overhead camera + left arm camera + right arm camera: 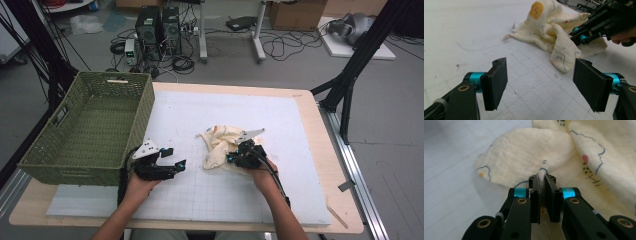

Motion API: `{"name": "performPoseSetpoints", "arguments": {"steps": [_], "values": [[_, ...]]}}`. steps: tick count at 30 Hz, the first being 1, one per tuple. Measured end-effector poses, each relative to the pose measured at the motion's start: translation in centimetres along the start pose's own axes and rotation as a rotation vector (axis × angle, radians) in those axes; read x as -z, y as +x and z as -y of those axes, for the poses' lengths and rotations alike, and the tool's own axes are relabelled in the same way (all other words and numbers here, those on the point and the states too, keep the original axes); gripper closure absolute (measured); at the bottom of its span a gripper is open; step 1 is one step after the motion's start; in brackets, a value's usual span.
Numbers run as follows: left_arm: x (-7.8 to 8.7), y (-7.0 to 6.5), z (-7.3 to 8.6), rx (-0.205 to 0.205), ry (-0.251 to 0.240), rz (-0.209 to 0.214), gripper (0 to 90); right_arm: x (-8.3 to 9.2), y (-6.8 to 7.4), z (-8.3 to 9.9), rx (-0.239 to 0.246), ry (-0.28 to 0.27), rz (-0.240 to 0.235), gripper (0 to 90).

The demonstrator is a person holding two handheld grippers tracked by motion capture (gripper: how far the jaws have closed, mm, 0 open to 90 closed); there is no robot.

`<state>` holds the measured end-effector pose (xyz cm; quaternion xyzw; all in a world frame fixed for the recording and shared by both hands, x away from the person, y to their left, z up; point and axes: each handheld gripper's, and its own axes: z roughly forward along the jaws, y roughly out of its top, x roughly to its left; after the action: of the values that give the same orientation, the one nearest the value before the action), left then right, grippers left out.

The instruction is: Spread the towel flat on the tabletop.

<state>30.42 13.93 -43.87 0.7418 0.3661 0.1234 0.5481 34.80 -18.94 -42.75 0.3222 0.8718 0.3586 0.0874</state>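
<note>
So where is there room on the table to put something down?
Bare white mat lies between the green basket and the crumpled cloth, and on the near side. It's crowded where the right gripper pinches the cloth, with the open left gripper close by.

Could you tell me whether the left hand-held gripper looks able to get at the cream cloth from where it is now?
Probably yes. The left hand-held gripper stands open over bare white mat, with nothing between it and the cloth. The right hand-held gripper already pinches one fold.

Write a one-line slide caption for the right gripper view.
Right hand-held gripper shut on a pinched fold of the pale yellow printed cloth, which lies crumpled on the white gridded mat.
</note>
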Motion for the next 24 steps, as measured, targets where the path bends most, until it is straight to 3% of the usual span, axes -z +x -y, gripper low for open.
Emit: {"name": "performPoseSetpoints", "arguments": {"steps": [4, 7, 8, 11, 14, 16, 17, 24], "values": [[0.0, 0.1, 0.0, 0.000, 0.000, -0.003, 28.2, 1.7, 1.1, 0.6, 0.013, -0.079, -0.082, 83.3], [0.0, 0.1, 0.0, -0.004, 0.002, -0.004, 28.2, 3.4, 1.0, 1.5, -0.011, -0.142, -0.099, 83.1], [-0.1, 0.0, 0.0, -0.005, 0.005, -0.001, 28.5, 3.9, 0.9, 1.8, -0.016, -0.149, -0.089, 83.0], [-0.2, -0.1, 0.1, -0.015, 0.014, 0.002, 30.6, 5.0, 0.3, 2.8, -0.009, -0.106, 0.032, 82.7], [-0.5, -0.4, 0.1, -0.026, 0.026, 0.007, 33.6, 5.6, -0.2, 3.8, -0.046, -0.092, 0.112, 80.8], [-0.7, -0.7, 0.1, -0.029, 0.030, 0.008, 34.9, 5.9, -0.4, 4.2, -0.060, -0.111, 0.123, 74.5], [-0.8, -0.9, 0.1, -0.023, 0.030, 0.017, 34.8, 6.3, -0.3, 4.3, -0.063, -0.150, 0.128, 67.8], [-1.6, -2.0, -0.8, -0.033, 0.010, 0.048, 31.6, 7.6, -0.4, 4.5, -0.080, -0.247, 0.153, 50.8]]}}
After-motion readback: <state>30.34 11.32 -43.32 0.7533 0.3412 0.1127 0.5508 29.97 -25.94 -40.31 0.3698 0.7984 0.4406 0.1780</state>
